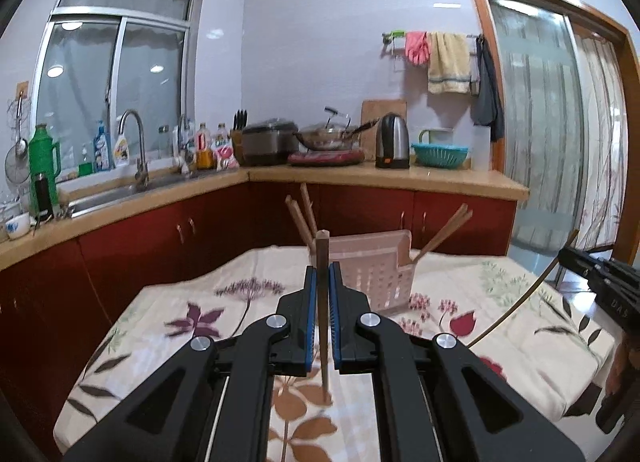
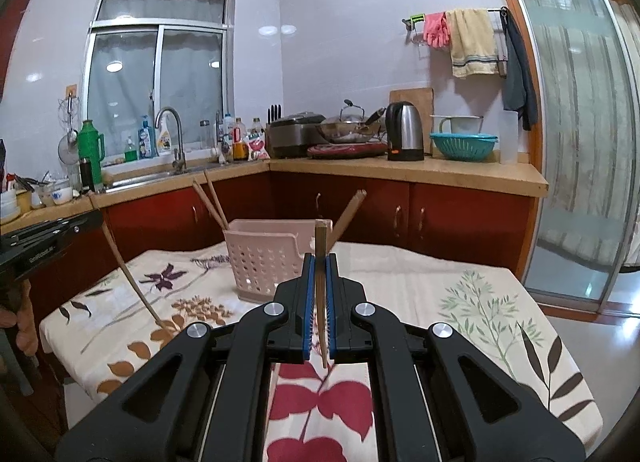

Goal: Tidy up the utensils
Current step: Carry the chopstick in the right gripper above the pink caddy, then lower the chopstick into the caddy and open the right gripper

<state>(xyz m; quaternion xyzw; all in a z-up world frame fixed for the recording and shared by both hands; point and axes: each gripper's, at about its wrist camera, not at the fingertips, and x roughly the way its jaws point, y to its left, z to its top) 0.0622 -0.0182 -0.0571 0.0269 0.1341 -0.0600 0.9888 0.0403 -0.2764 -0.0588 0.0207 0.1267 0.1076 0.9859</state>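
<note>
1. Your left gripper (image 1: 321, 282) is closed on a single wooden chopstick (image 1: 322, 302). The stick stands nearly upright between the blue pads, its thick end above the jaws and its thin tip down near the flowered cloth on the desk (image 1: 180, 302).
2. Your right gripper (image 2: 320, 278) is likewise closed on a second chopstick (image 2: 320, 286), also close to vertical, thick end up.
3. The pink slotted utensil basket (image 2: 264, 258) stands on the desk ahead of both grippers. It already holds several chopsticks (image 2: 212, 202) leaning out left and right.
4. From the left gripper the basket lies just ahead and slightly to the right. From the right gripper it lies ahead and to the left.
5. Neither stick is over the basket's open top yet. Both look about equally near, so either hand could probably go first.
6. Since each stick's long axis is already upright, the coming move is likely a carry forward over the rim, then a drop.
</note>
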